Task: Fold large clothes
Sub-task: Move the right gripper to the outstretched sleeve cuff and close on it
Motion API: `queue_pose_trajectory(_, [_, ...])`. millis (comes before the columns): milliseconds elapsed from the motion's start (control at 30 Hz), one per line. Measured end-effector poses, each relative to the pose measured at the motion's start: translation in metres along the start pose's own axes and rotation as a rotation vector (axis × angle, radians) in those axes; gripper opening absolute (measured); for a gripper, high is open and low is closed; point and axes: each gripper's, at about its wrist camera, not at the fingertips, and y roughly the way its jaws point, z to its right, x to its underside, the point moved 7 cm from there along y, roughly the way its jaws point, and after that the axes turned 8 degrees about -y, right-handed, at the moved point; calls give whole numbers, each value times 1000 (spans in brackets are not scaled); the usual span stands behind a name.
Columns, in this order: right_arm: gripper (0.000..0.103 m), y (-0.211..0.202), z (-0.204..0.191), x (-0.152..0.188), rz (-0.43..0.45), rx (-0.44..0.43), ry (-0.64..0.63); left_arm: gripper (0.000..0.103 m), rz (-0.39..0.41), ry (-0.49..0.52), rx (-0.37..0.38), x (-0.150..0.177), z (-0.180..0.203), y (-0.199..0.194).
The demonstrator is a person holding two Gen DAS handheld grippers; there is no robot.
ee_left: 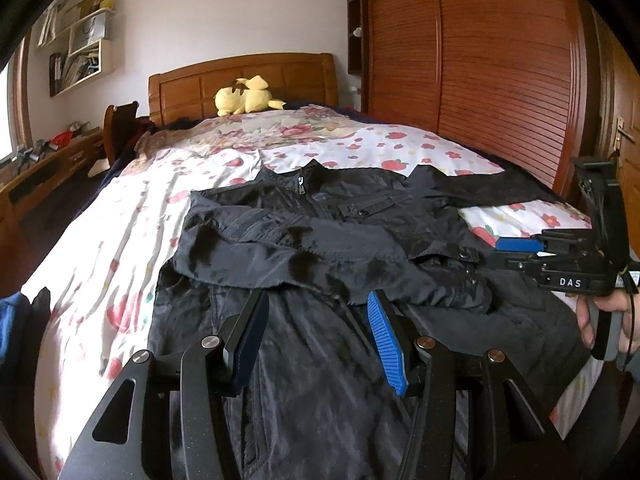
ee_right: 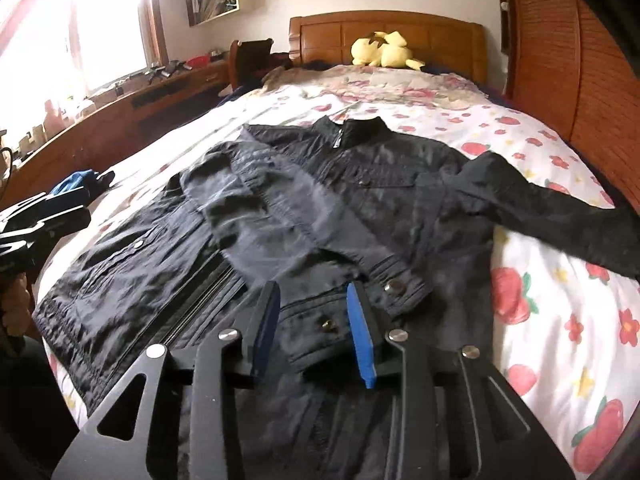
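Left wrist view: jacket (ee_left: 320, 232) lies flat on the bed (ee_left: 100, 240), one sleeve folded across its front. Left gripper (ee_left: 316, 340) hovers half open, empty. Right gripper (ee_right: 314, 328) is partly open above the cuff, gripping nothing. Plush (ee_left: 244, 96) sits by the headboard (ee_left: 192, 80); wardrobe (ee_left: 480, 60) stands alongside.

The jacket (ee_right: 360, 208) is black with a faint sheen, silver snap buttons and a silver zip pull. Beneath it the bedsheet (ee_right: 560, 320) is white, printed with red strawberries, pink flowers and small yellow stars. Beyond the jacket's collar lies a cream quilt (ee_right: 400, 84) with pink roses, then a yellow plush toy (ee_right: 384, 54) against the orange-brown wooden headboard (ee_right: 440, 36). The gripper pads (ee_right: 362, 344) are blue.
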Motion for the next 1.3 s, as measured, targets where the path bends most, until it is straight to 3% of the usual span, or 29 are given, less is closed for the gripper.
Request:
queue_pose_trajectory(333, [36,56,20,-3,-67,-20,8,53,-8,-10,24,-4,7,50])
queue_pose_trajectory(533, [36,89,30,21,-140,-40,62,53,-18,-12,30,6,5,84])
queue_pose_trajectory(700, [36,84,32,21,-116,-36,78,53,-70,-24,53,20,1,105])
queue_pose_trajectory(867, [36,51,43,8,-47,8,90,53,-59,-27,73,19,0,107])
queue_pose_trajectory(1033, [37,12,98,-1,-2,145,88,53,-54,-21,71,24,1,107])
queue_pose_trajectory(1300, [38,-22,246,7,-44,401,202,53,-66,-11,58,28,4,110])
